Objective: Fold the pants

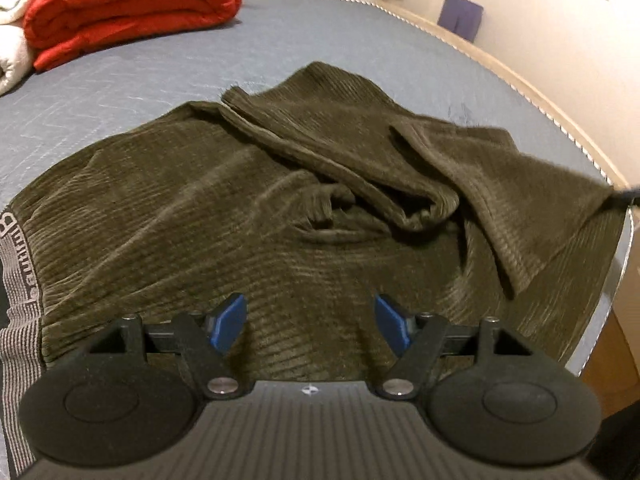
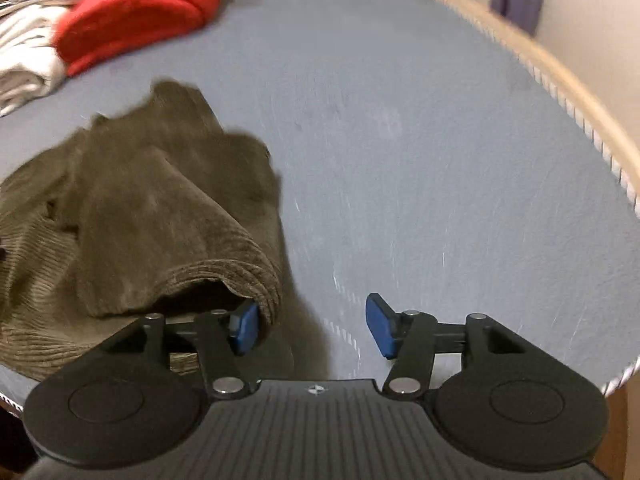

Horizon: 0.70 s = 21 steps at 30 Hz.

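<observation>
Olive corduroy pants (image 1: 224,216) lie crumpled on the grey-blue bed (image 1: 168,68), with the striped waistband (image 1: 20,292) at the left. One leg (image 1: 500,184) is folded back across the pile, and its end rises toward a dark blurred shape at the right edge. My left gripper (image 1: 310,322) hovers open over the cloth near the bed's front edge, with nothing pinched between its pads. In the right wrist view the pants (image 2: 132,200) sit to the left. My right gripper (image 2: 312,326) is open over bare bed (image 2: 440,160). The leg's hem (image 2: 240,276) drapes against its left pad.
A folded red quilt (image 1: 128,8) and white blankets (image 1: 16,12) lie at the bed's far left. A wooden frame (image 1: 520,76) with a corded edge bounds the right side, beside a pale wall with a purple patch (image 1: 460,14). The bed drops off at the front right.
</observation>
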Tool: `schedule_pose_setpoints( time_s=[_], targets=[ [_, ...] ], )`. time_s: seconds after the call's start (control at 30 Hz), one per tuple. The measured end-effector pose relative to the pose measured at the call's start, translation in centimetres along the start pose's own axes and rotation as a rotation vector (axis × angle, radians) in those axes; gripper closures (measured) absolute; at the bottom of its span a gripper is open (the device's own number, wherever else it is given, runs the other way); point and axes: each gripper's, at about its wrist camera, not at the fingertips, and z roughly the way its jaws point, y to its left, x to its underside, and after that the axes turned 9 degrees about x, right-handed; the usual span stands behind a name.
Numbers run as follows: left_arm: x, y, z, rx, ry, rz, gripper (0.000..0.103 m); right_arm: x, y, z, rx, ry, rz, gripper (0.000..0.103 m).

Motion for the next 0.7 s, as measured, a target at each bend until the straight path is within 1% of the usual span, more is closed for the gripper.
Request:
schedule_pose_setpoints(
  time_s=[0.07,0.1,0.13,0.2,0.3,0.4,0.47,0.6,0.67,0.7],
  targets=[
    [0.2,0.1,0.3,-0.005,0.017,0.008,0.027,-0.6,0.7,-0.9,0.008,-0.032,-0.043,0.046],
    [0.3,0.2,0.4,-0.008,0.021,0.009,0.027,-0.9,0.9,-1.1,0.018,-0.030,-0.060,0.046],
    [0.3,0.3,0.5,-0.014,0.023,0.010,0.027,-1.0,1.0,-1.1,0.044,-0.024,-0.079,0.040],
    [0.3,0.5,0.5,-0.024,0.025,0.011,0.027,-0.9,1.3,-0.6,0.117,0.005,-0.111,0.032],
    [0.2,0.9,0.5,-0.036,0.024,0.005,0.027,0.2,1.4,1.1,0.166,0.077,-0.164,0.032],
    [0.1,1.0,0.1,-0.033,0.019,0.001,0.027,0.6,1.9,1.5,0.159,0.105,-0.194,0.032],
    [0.1,1.0,-0.1,-0.031,0.013,0.001,0.027,1.2,1.5,1.2,0.138,0.102,-0.209,0.032],
    [0.0,1.0,-0.4,-0.040,0.007,-0.003,0.027,2.3,1.1,0.4,0.093,0.139,-0.246,0.032],
    [-0.1,0.9,-0.5,-0.039,0.003,-0.004,0.027,3.0,0.6,0.2,0.107,0.164,-0.259,0.033],
    [-0.2,0.9,-0.5,-0.040,0.001,-0.002,0.027,3.4,0.0,0.0,0.135,0.175,-0.259,0.035]
  ],
)
